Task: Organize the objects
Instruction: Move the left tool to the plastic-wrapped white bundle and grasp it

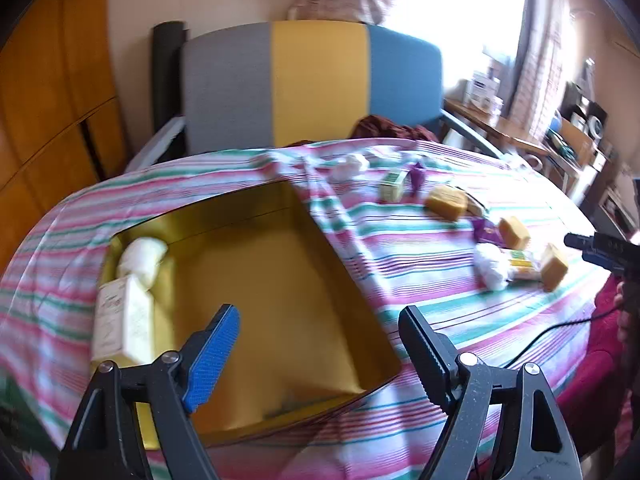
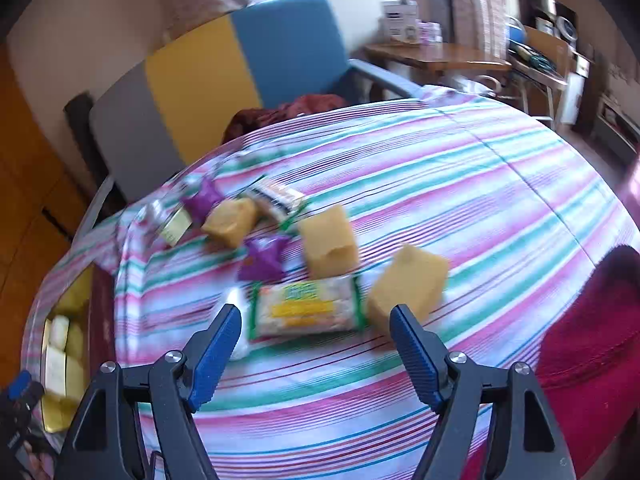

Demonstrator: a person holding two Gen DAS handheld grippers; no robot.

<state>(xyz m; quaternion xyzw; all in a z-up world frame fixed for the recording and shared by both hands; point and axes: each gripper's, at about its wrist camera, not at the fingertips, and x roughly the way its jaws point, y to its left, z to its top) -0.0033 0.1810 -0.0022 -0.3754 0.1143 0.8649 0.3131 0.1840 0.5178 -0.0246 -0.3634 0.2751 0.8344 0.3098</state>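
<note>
While both claws hang empty with jaws spread wide, the right gripper [image 2: 314,332] is the one lined up for a pick — the green-edged snack packet [image 2: 306,312] lies flat just ahead of its fingertips, roughly centred in the gap, long axis running crosswise, finger to finger. Judged from that, a grab along the length looks too wide; the claw likely needs a wrist turn to close across the short side. Just right of the packet sits a tan block [image 2: 408,280], close by the right fingertip — risk of a bump. Farther out: a purple wrapper [image 2: 264,258], more tan blocks, another packet, all loose on the striped cloth [image 2: 480,184].

Left gripper [image 1: 320,340] hovers over the gold tin [image 1: 276,300], holding nothing; a cream box [image 1: 124,320] and a white bundle [image 1: 142,258] already lie at its left wall. Loose items are well right of it, so the right hand is nearer.
</note>
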